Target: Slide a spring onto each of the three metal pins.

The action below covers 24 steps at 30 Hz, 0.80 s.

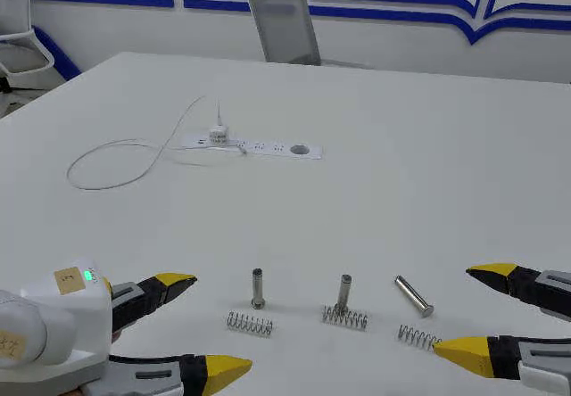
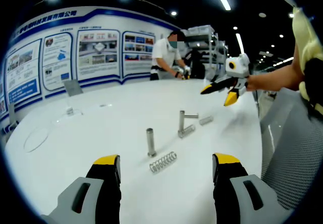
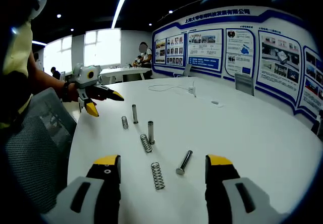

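The left gripper (image 1: 201,325) hangs just above the white table (image 1: 401,146) with its yellow-tipped black jaws spread wide and nothing between them. The right gripper (image 1: 475,311) is likewise wide open and empty, low over the table at the other end of the row.

Between the two grippers lie the task's parts. The left short steel pin (image 1: 257,287) stands upright, with a small coiled wire spring (image 1: 249,324) lying on its side just in front of it. The middle steel pin (image 1: 343,293) is also upright, and a second spring (image 1: 344,318) lies right against its foot. The third steel pin (image 1: 414,295) lies flat, with the third spring (image 1: 417,335) near it, close to the right gripper's lower jaw.

Farther back lie a white power strip (image 1: 268,147) and a looped white cable (image 1: 125,160); a grey chair (image 1: 285,26) stands at the table's far edge.
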Motion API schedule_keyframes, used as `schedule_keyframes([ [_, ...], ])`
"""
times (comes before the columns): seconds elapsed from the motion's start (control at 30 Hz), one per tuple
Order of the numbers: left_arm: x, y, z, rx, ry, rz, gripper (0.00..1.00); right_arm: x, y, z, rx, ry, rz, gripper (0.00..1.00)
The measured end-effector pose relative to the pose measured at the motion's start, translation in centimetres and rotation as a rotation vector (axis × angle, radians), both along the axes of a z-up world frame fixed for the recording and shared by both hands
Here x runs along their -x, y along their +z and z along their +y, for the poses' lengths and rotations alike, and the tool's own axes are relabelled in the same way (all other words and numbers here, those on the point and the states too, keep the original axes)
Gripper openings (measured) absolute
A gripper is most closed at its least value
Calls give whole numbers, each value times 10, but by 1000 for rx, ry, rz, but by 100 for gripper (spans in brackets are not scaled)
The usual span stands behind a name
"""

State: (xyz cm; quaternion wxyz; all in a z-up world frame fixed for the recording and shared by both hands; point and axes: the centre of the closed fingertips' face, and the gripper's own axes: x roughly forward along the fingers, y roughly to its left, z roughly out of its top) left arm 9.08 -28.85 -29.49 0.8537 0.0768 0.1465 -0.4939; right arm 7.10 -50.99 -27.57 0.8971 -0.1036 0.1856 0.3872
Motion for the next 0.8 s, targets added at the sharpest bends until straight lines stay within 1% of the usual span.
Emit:
schedule_keyframes([
  [0.43, 0, 1, 1, -2, 3, -3, 76, -13, 4, 1, 13, -3, 9, 67],
  [0.8, 1, 2, 1, -4, 3, -4, 75, -25, -2, -2, 31, -19, 35, 64],
])
